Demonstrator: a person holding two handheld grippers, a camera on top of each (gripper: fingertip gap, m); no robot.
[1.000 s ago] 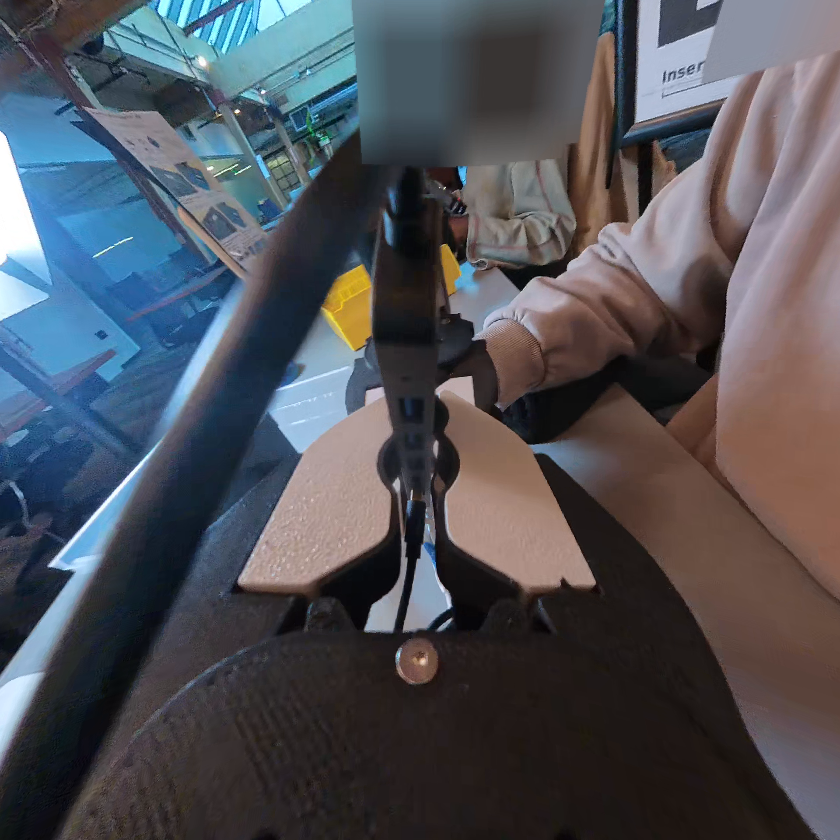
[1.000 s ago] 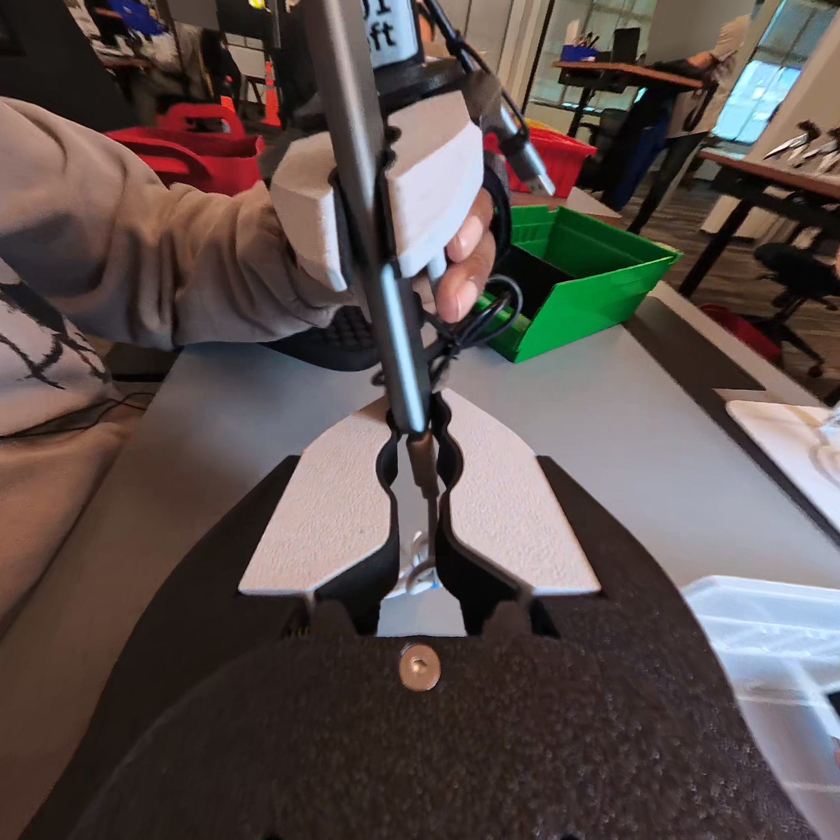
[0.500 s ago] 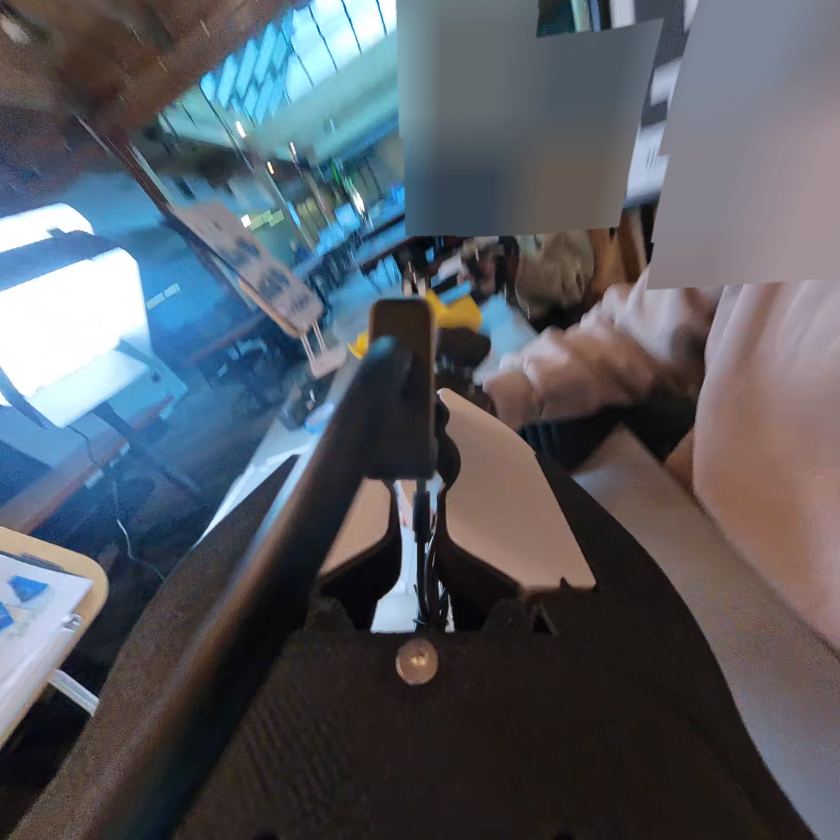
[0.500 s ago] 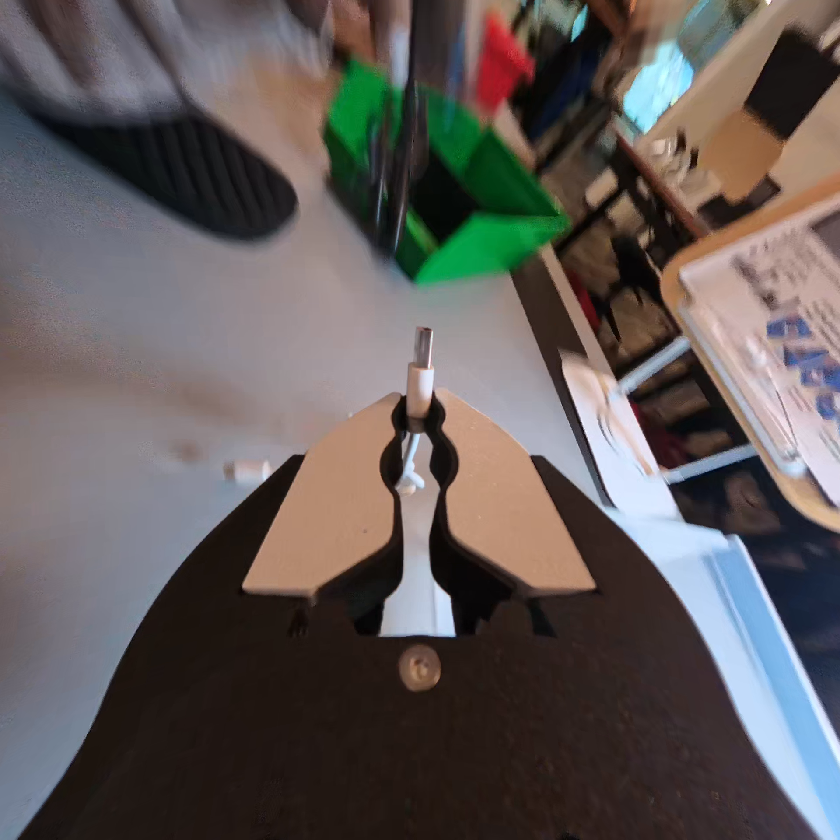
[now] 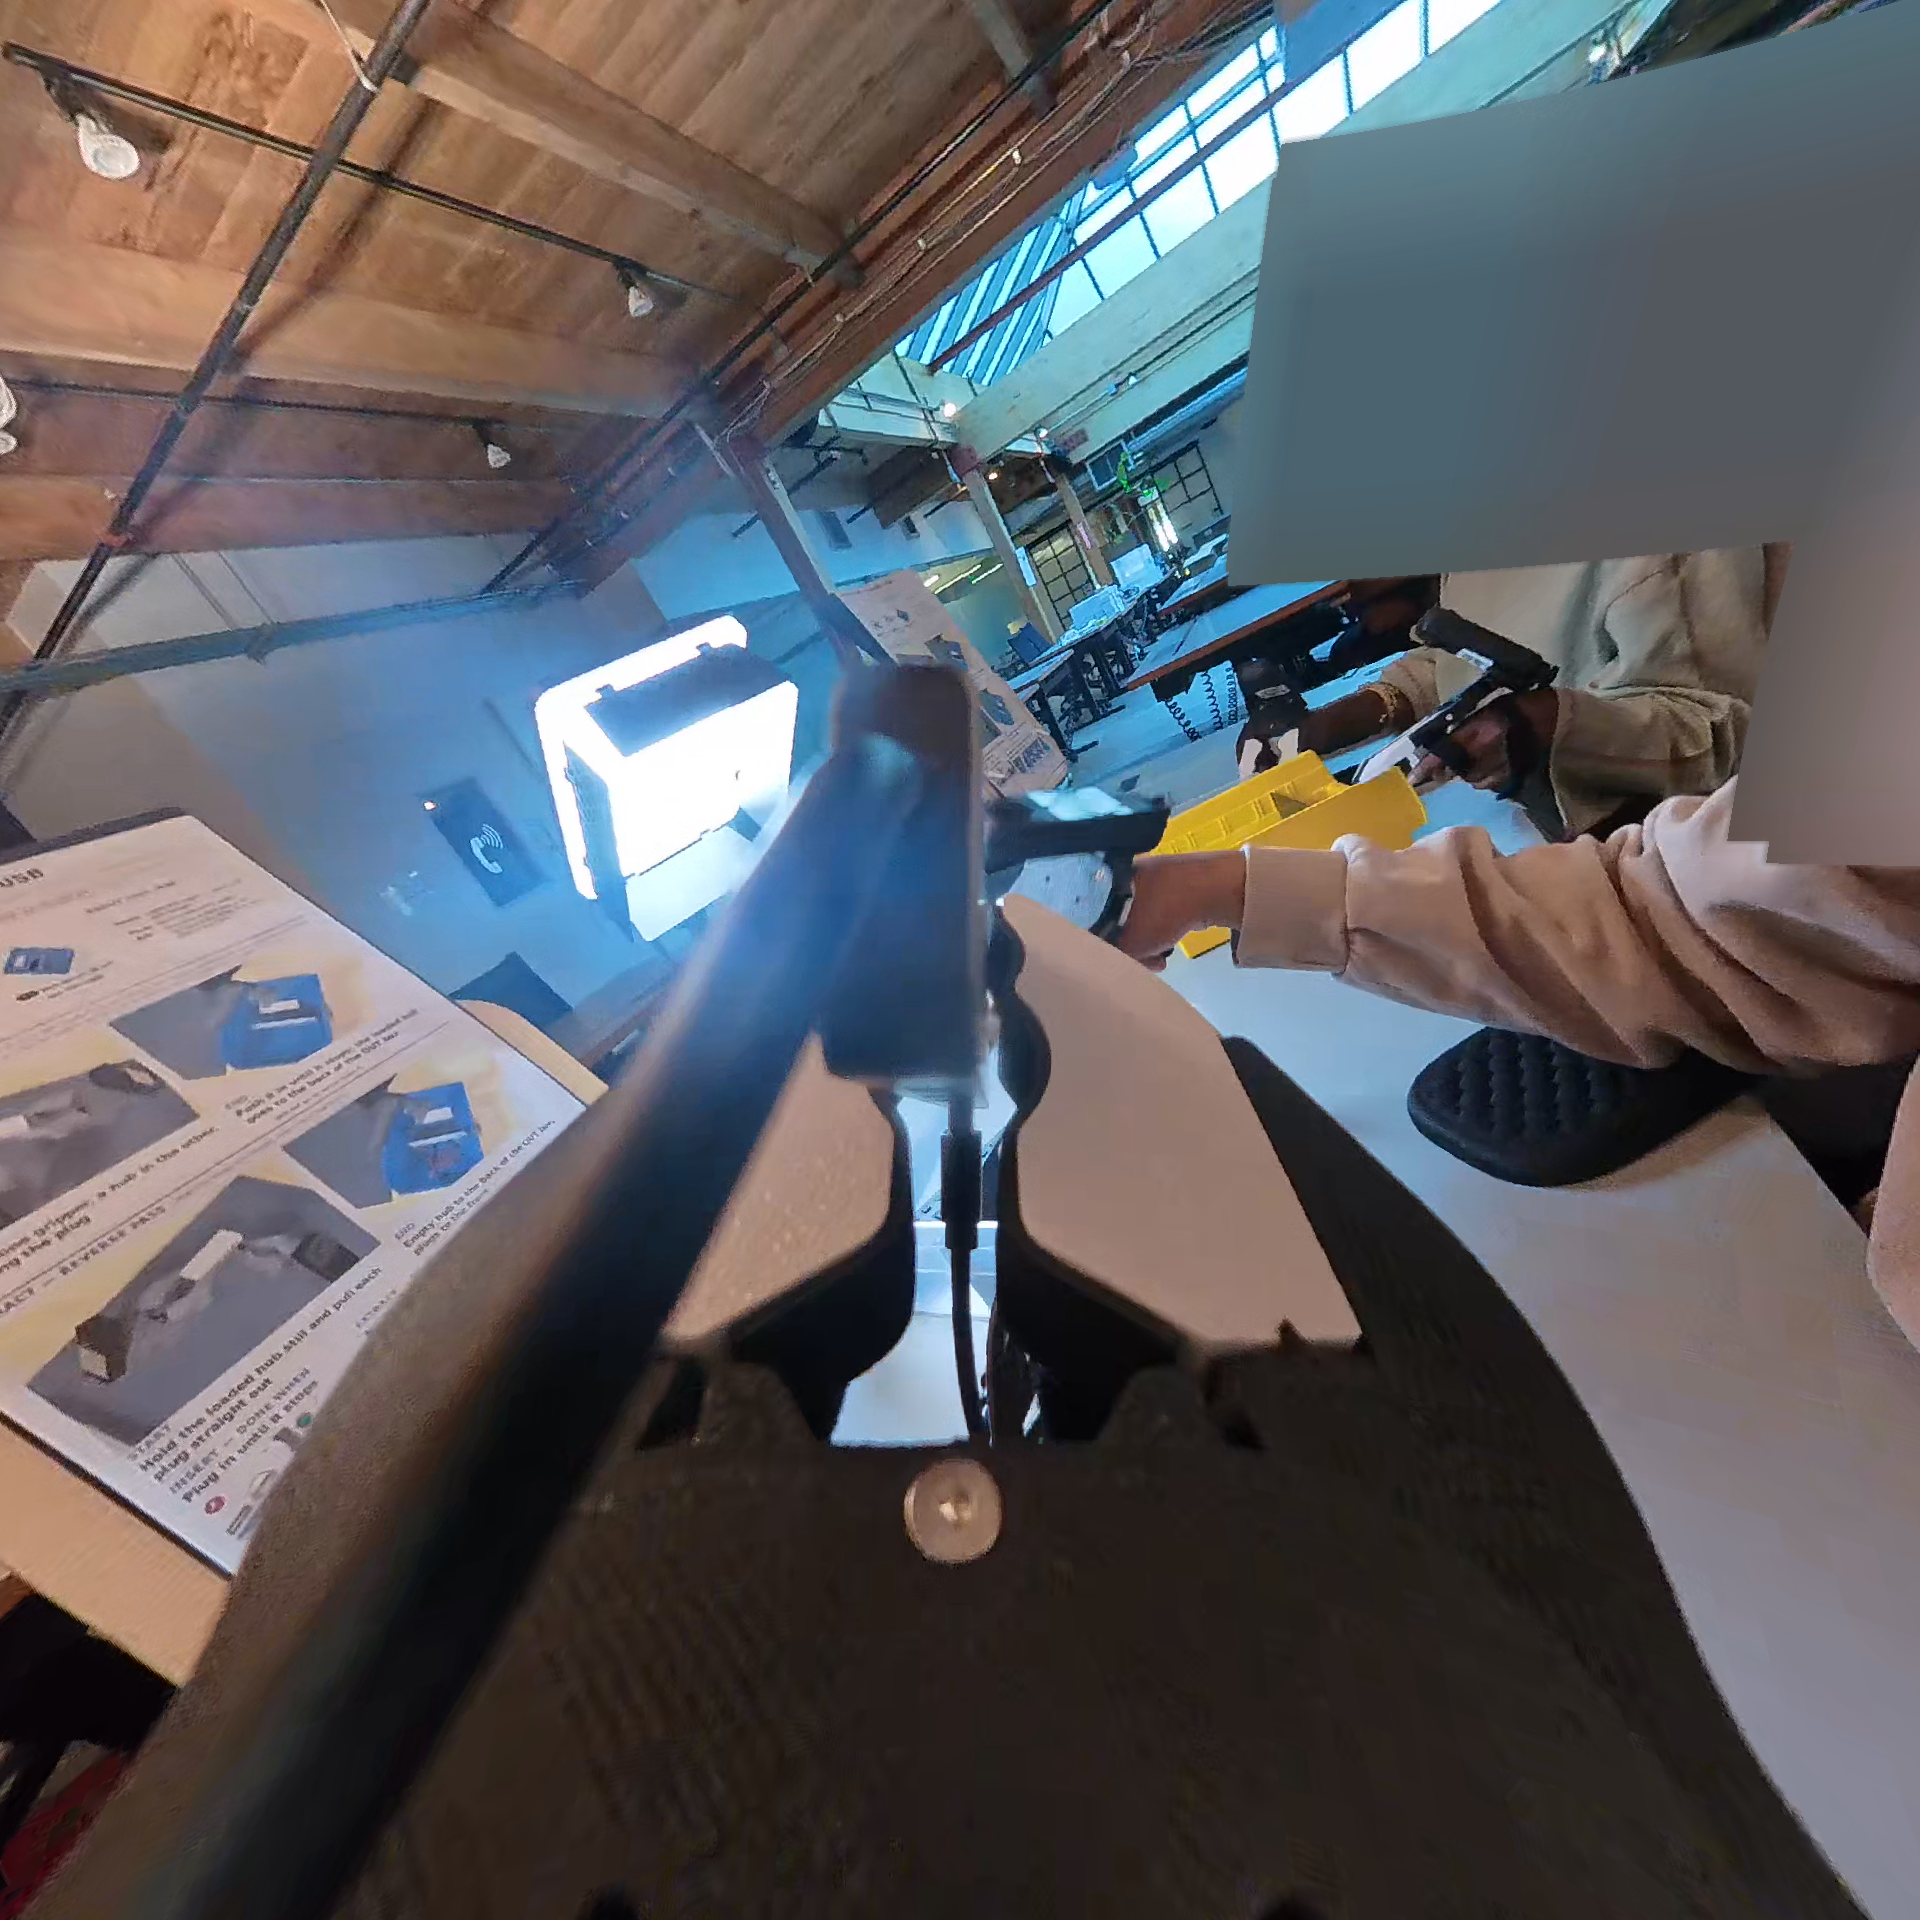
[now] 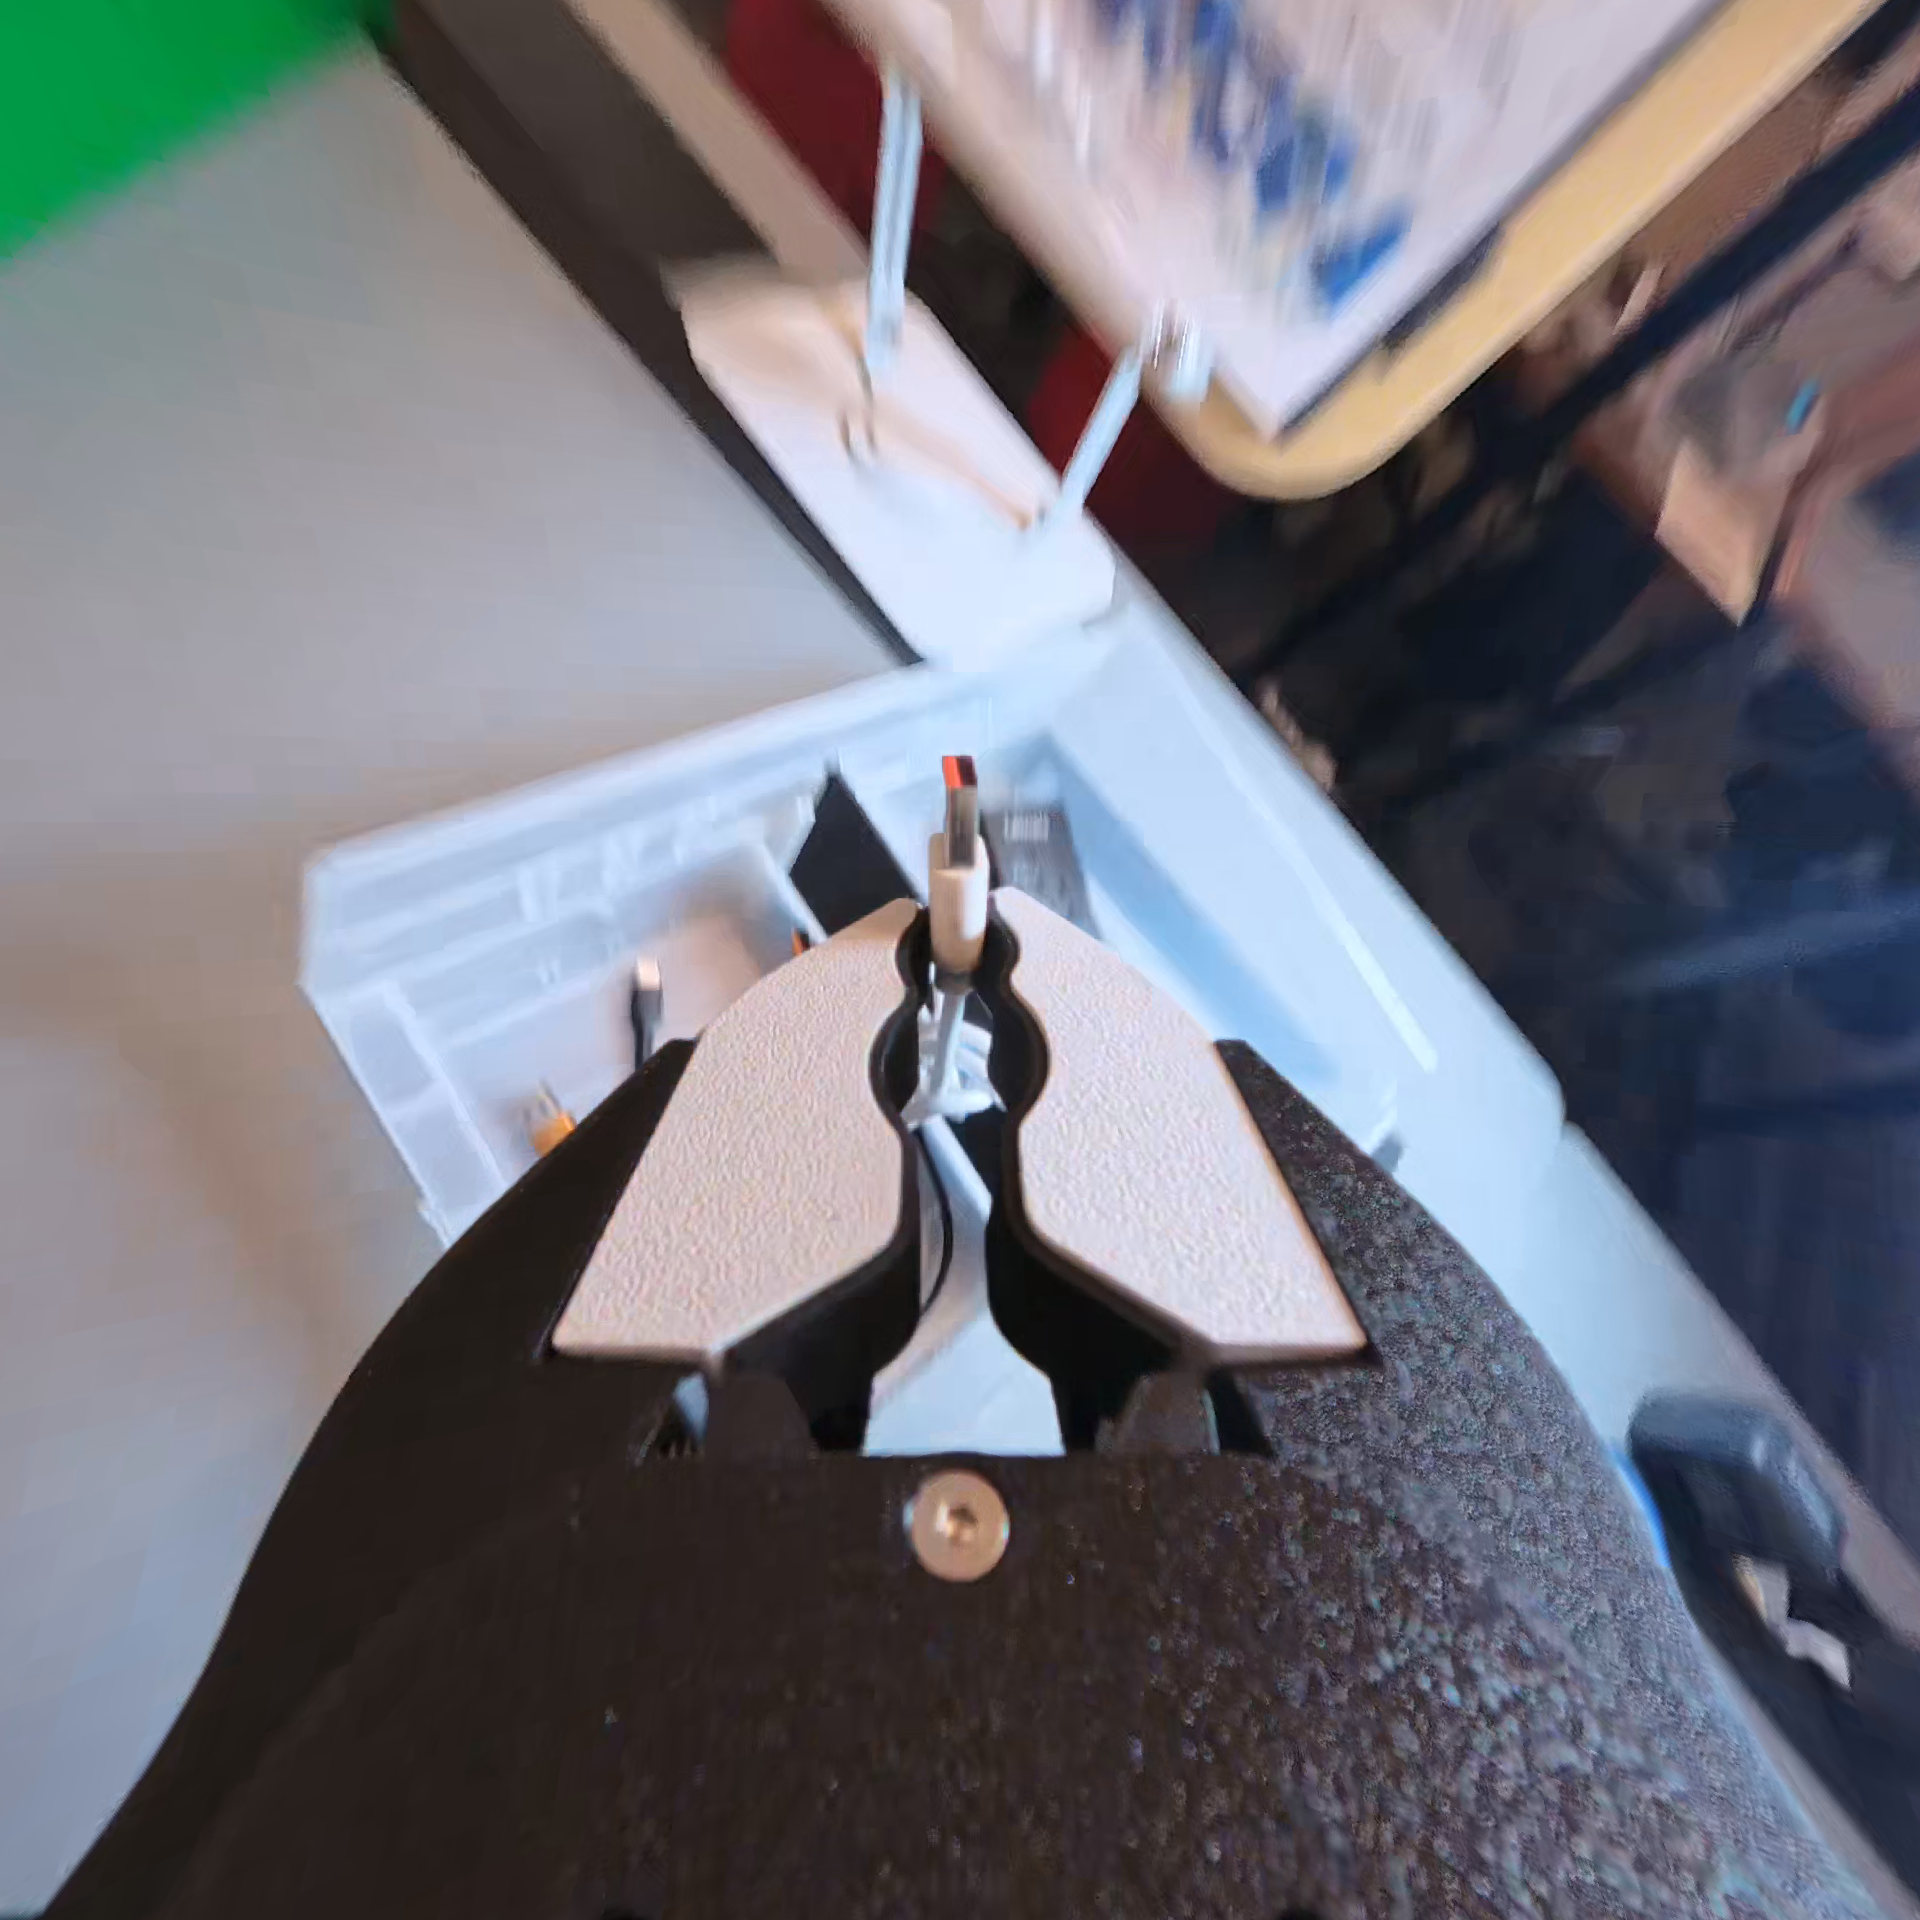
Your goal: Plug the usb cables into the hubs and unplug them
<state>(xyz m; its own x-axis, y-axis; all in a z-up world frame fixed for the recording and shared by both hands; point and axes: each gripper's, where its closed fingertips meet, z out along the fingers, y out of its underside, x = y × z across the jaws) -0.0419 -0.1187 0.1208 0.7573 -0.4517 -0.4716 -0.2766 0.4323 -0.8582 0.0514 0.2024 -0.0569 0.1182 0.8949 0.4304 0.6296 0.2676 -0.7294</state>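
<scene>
My left gripper (image 5: 971, 997) is shut on a dark USB hub (image 5: 904, 883). The hub is a long dark bar that runs from the fingertips down to the lower left, and its thin black cable (image 5: 961, 1247) hangs between the fingers. My right gripper (image 6: 956, 920) is shut on the white plug of a USB cable (image 6: 956, 862). The plug's metal end with a red insert points forward, free of the hub, over a clear plastic bin (image 6: 582, 862). The right gripper also shows far off in the left wrist view (image 5: 1070, 831), held by a hand.
The clear bin holds several other cables (image 6: 644, 997). A green bin (image 6: 104, 94) is at the far left of the grey table (image 6: 312, 520). An instruction sheet (image 5: 208, 1143), a yellow bin (image 5: 1288, 810), a black arm pad (image 5: 1538, 1101) and another person (image 5: 1558, 707) are around. My right fingertips sit around 40 cm from my left ones.
The white plug came out of the hub. My right gripper carried it away to the right, over the clear bin. My left gripper swung the hub up and to the left.
</scene>
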